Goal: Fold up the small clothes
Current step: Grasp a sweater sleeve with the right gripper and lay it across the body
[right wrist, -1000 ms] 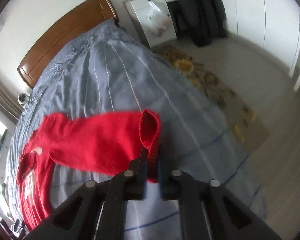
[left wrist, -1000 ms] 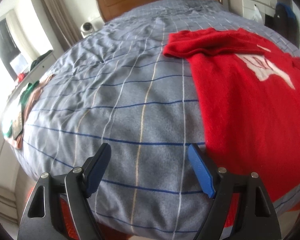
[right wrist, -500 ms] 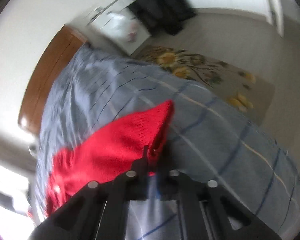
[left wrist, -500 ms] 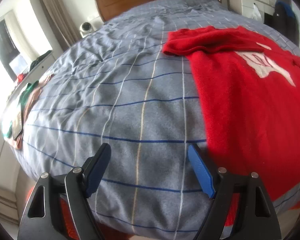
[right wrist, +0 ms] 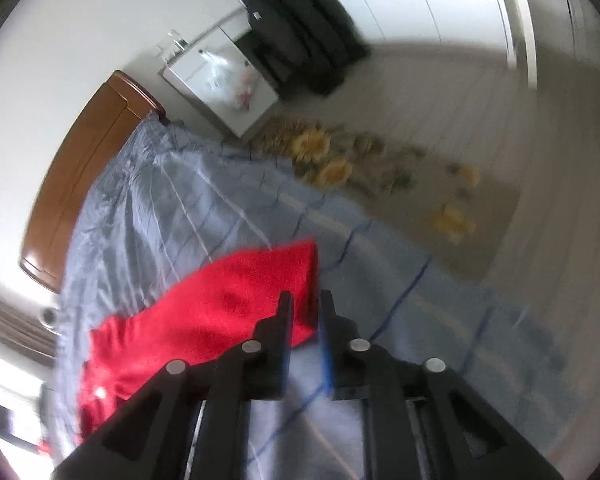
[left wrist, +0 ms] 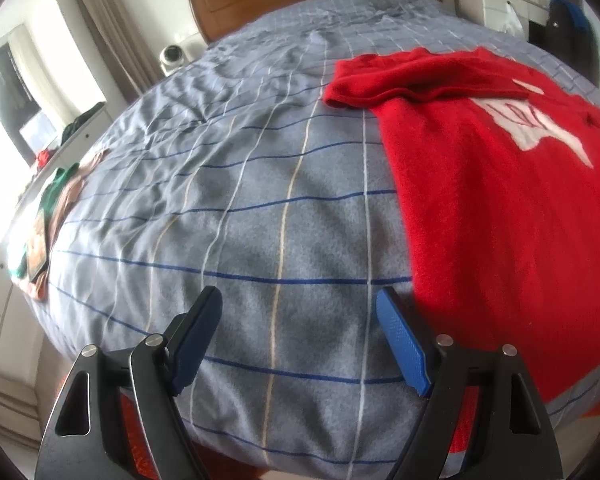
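Red sweater [left wrist: 500,208] flat on grey bedspread [left wrist: 260,200], left gripper [left wrist: 300,312] wide apart over bare cover beside it, right gripper [right wrist: 305,312] opening, sleeve [right wrist: 236,304] end between the jaws, pads apparently clear of it.

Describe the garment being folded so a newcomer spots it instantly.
Start at the bed with the grey-blue checked cover. On its right half lies the red sweater. It is the only red garment there, with a white motif on it.

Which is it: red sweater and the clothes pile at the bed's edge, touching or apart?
Apart. The left wrist view shows a wide stretch of bedspread between the red sweater and the clothes pile.
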Action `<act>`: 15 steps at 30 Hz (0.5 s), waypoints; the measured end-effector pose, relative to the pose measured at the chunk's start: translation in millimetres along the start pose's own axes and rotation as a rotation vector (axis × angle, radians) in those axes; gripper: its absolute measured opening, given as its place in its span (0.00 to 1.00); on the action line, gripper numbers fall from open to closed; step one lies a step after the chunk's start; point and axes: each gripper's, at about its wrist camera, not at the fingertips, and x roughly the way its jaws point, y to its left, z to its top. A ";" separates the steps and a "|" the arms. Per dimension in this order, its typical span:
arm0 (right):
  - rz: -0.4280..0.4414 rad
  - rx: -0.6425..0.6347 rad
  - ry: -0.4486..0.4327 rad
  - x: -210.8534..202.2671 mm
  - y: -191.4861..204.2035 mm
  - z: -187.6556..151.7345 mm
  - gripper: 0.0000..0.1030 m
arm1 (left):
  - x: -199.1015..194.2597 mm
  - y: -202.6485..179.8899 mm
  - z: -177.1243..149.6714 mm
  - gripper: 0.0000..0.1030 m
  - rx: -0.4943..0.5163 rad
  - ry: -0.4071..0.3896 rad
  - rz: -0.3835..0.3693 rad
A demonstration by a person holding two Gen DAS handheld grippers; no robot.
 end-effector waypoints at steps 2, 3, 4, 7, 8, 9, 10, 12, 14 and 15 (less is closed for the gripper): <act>0.032 -0.064 -0.007 -0.9 13.5 4.7 0.12 | -4.6 -2.5 2.5 0.79 0.006 0.000 -0.015; 0.061 -0.074 0.004 2.3 17.6 5.0 0.12 | -7.4 -3.5 4.7 0.79 0.010 0.000 -0.023; 0.088 -0.066 0.031 10.2 18.9 4.1 0.13 | -13.3 -3.4 8.4 0.79 0.016 -0.003 -0.038; 0.071 0.009 0.131 41.2 2.1 -7.9 0.22 | -34.6 1.7 27.6 0.82 0.043 -0.049 -0.077; 0.076 0.035 0.127 44.6 -7.0 -12.7 0.14 | -42.5 4.5 37.8 0.84 0.054 -0.073 -0.089; 0.080 0.048 0.105 43.0 -13.5 -16.7 0.09 | -50.6 6.9 51.2 0.87 0.067 -0.103 -0.106; 0.069 0.041 0.082 38.1 -15.5 -19.4 0.07 | -57.5 8.3 67.1 0.90 0.082 -0.132 -0.128; 0.030 -0.003 0.035 21.6 -10.3 -25.7 0.08 | -62.8 3.3 99.2 0.92 0.126 -0.170 -0.184; 0.020 -0.070 0.010 1.5 1.6 -35.7 0.13 | -58.9 -16.8 129.2 0.93 0.213 -0.167 -0.255; 0.030 -0.088 0.002 -5.5 4.9 -40.5 0.17 | -53.6 -34.6 143.0 0.93 0.280 -0.165 -0.290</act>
